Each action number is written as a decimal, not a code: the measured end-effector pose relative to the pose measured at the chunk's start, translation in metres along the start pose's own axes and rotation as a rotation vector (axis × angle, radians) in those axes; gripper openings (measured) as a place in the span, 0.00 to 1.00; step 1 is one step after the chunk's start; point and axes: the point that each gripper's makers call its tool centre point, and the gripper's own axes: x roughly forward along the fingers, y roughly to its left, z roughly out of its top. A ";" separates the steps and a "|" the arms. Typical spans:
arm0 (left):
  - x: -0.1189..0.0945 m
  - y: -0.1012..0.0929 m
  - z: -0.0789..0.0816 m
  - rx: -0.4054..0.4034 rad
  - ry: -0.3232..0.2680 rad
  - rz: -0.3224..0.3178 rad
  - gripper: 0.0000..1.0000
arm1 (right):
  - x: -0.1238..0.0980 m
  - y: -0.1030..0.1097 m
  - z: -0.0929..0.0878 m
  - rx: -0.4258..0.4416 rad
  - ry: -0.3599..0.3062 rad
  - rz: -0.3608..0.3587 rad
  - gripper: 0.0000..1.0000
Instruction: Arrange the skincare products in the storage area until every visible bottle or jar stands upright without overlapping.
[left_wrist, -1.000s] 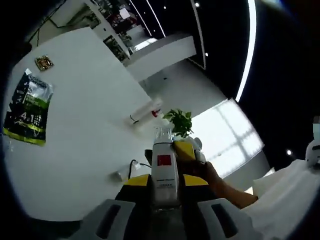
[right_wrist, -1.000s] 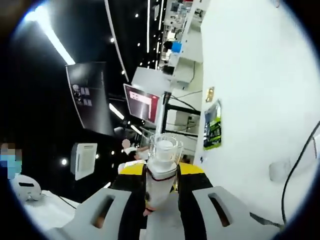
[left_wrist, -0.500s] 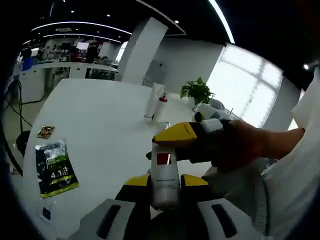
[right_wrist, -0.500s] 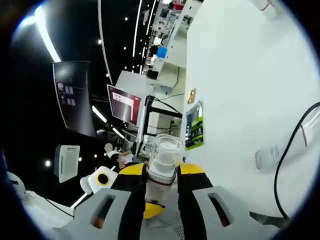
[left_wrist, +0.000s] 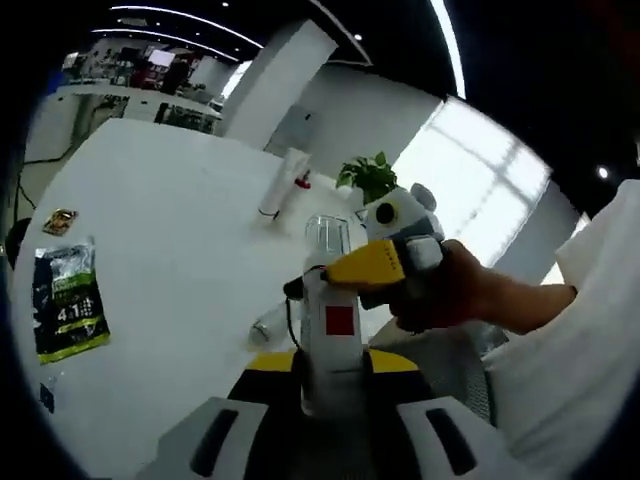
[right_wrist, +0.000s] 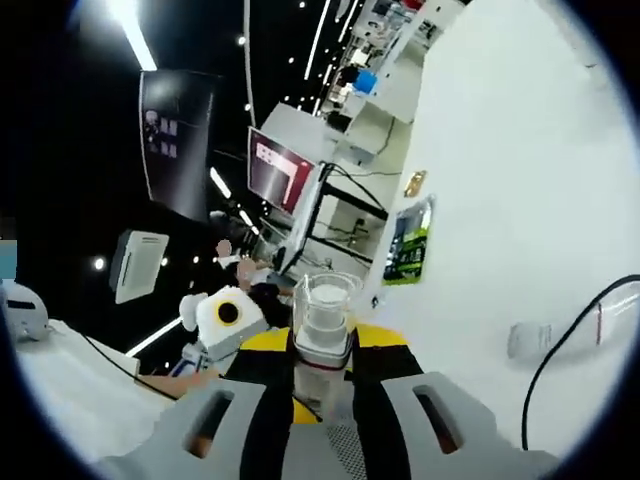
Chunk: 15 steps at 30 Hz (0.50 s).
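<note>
White bottle (left_wrist: 328, 335), red square label, clear cap, clamped between left gripper (left_wrist: 330, 375) jaws; right gripper (right_wrist: 320, 365) apparently gripping the same bottle's capped end.

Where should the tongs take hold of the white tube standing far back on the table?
Grip the white tube around its mid-body, coming in level from the side. It stands upright on its dark cap end on the bare table, so a top-down grab would likely tip it.

A bottle (left_wrist: 331, 335) is sitting between the left gripper (left_wrist: 331, 372) jaws — the right gripper (left_wrist: 385, 262) crossing it from the right. On the table (left_wrist: 170, 230), a sachet (left_wrist: 64, 310) is lying far left, a tube (left_wrist: 284, 183) ahead.
</note>
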 end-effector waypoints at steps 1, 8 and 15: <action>0.000 -0.004 -0.002 -0.038 0.017 -0.034 0.24 | -0.001 0.003 -0.002 -0.016 0.019 0.013 0.19; -0.001 -0.031 -0.002 -0.059 0.019 -0.198 0.25 | -0.011 0.030 -0.005 -0.122 0.073 0.159 0.19; -0.005 -0.055 -0.010 -0.070 0.064 -0.320 0.24 | -0.016 0.058 -0.017 -0.189 0.136 0.289 0.19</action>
